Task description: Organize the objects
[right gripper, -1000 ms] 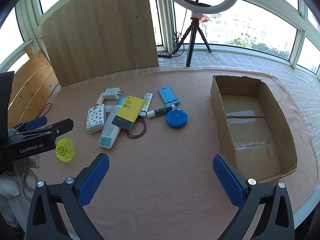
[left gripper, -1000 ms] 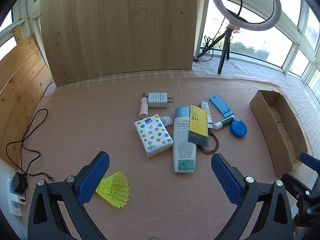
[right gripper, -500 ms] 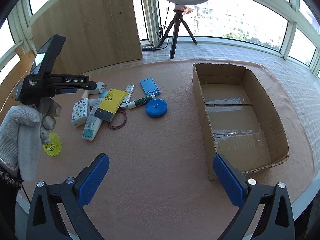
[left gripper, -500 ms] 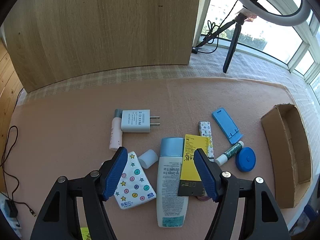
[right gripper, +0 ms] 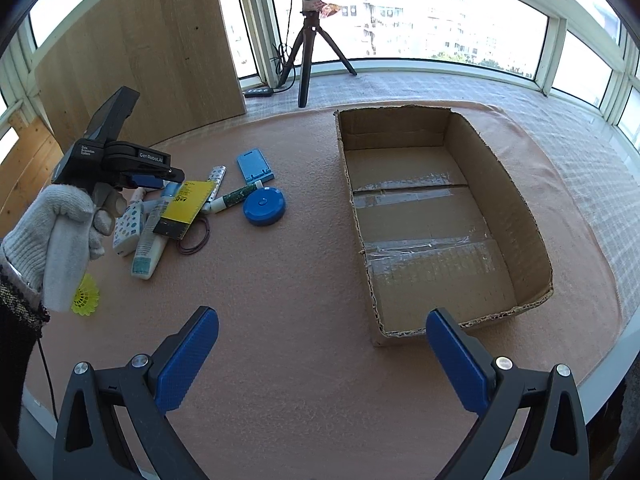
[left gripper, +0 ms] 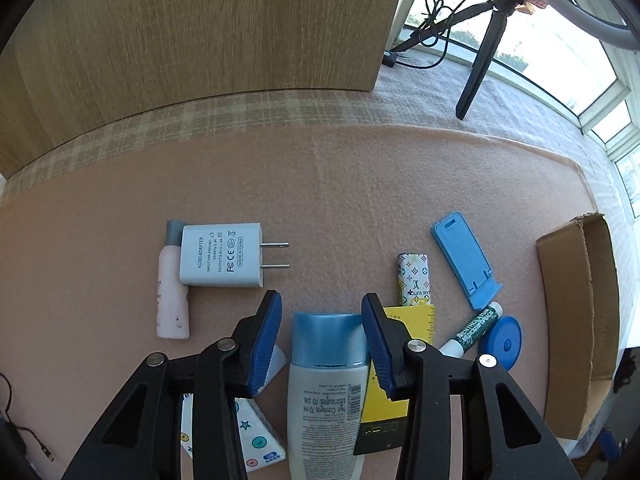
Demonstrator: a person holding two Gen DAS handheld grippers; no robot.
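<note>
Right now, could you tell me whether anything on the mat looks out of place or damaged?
Yes: the yellow shuttlecock lies alone, apart from the heap, where the yellow card rests askew across the lotion bottle. The empty cardboard box has a ragged, torn near rim.

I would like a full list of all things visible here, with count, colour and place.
Cardboard box: 1, brown, open and empty, right side of mat.
White lotion bottle with blue cap: 1, between left gripper's closing jaws.
Yellow ruler card: 1, beside bottle.
White power adapter: 1, far left of pile.
Pink tube: 1, under adapter.
Blue phone stand: 1, near box.
Round blue tape measure: 1, right of pile.
Yellow shuttlecock: 1, left.
Left gripper: blue pads.
Right gripper: open, empty.
</note>
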